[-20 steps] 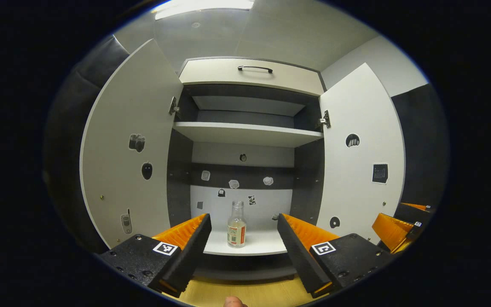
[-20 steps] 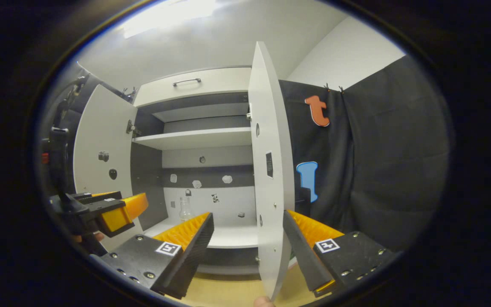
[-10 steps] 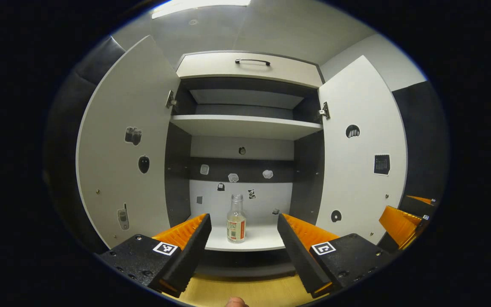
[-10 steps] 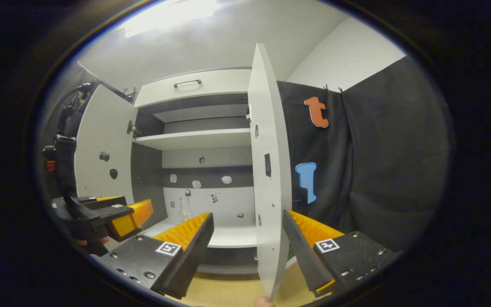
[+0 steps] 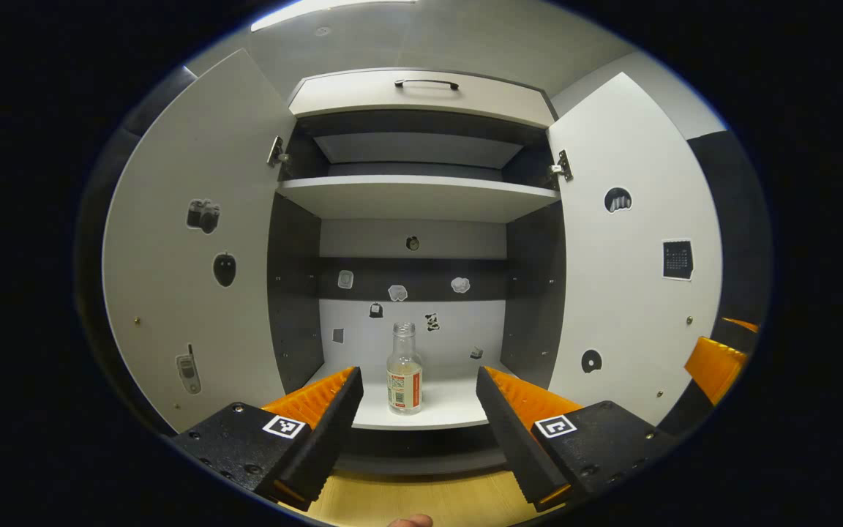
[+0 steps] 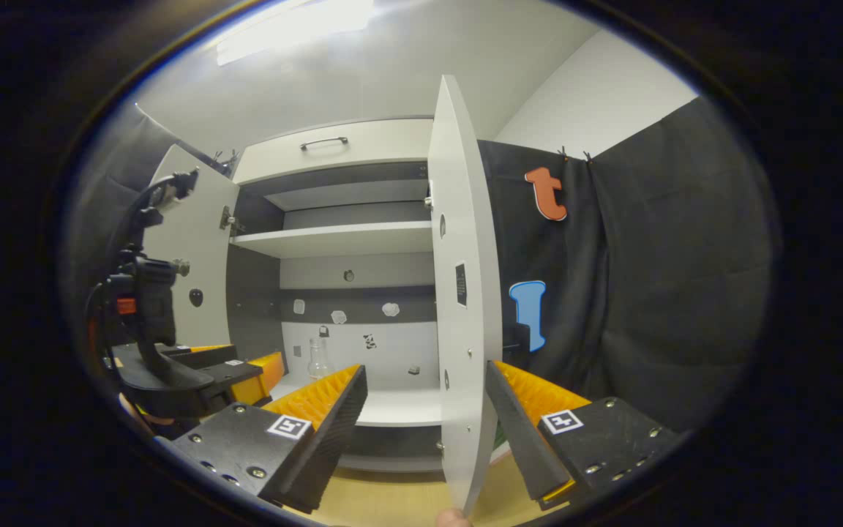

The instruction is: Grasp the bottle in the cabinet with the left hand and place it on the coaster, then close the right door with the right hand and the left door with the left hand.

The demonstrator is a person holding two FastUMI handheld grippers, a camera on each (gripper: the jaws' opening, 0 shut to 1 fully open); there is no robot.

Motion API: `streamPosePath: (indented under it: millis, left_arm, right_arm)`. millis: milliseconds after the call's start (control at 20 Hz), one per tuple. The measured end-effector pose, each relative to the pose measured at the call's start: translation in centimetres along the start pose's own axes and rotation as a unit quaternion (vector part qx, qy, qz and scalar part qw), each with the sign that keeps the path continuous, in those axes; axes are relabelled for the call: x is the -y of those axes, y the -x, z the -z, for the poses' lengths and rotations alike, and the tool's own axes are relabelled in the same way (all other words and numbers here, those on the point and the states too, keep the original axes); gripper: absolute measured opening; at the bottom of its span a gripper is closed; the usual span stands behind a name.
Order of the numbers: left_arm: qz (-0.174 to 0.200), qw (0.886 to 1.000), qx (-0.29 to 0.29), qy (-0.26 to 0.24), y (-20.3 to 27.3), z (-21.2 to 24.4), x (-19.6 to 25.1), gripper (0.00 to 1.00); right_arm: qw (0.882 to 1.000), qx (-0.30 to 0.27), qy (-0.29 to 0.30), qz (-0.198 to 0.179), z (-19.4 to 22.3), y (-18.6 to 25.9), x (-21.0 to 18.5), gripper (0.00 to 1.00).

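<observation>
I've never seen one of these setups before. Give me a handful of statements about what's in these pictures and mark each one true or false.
1. The small clear glass bottle with a label stands upright on the cabinet's lower white shelf. True.
2. The left gripper is clamped on the bottle. False: its fingers are spread apart and the bottle stands farther back, untouched.
3. Both white cabinet doors are shut. False: the left door and the right door both hang open.
4. The right gripper has its fingers either side of the right door's edge. True, though they do not press on it.
5. The upper white shelf holds a second bottle. False: nothing shows standing on it.
</observation>
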State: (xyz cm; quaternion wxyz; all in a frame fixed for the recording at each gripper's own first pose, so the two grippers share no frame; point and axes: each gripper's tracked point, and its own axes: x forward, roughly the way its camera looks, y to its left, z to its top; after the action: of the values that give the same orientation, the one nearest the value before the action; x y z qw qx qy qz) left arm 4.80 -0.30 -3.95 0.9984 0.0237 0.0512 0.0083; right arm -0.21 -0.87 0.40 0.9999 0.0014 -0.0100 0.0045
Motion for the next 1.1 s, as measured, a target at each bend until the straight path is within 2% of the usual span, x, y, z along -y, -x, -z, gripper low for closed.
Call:
streamPosePath:
  millis: [750,1100]
  left_arm:
    - [-0.011,1.0,-0.014,0.017,-12.0,1.4,-2.2,0.98]
    - [-0.009,0.999,-0.042,0.012,-19.3,4.3,-2.6,0.98]
  right_arm:
    - [0.999,0.013,0.0,0.033,-1.2,0.2,2.8,0.98]
    - [0.997,0.017,0.013,0.073,-1.5,1.1,5.3,0.99]
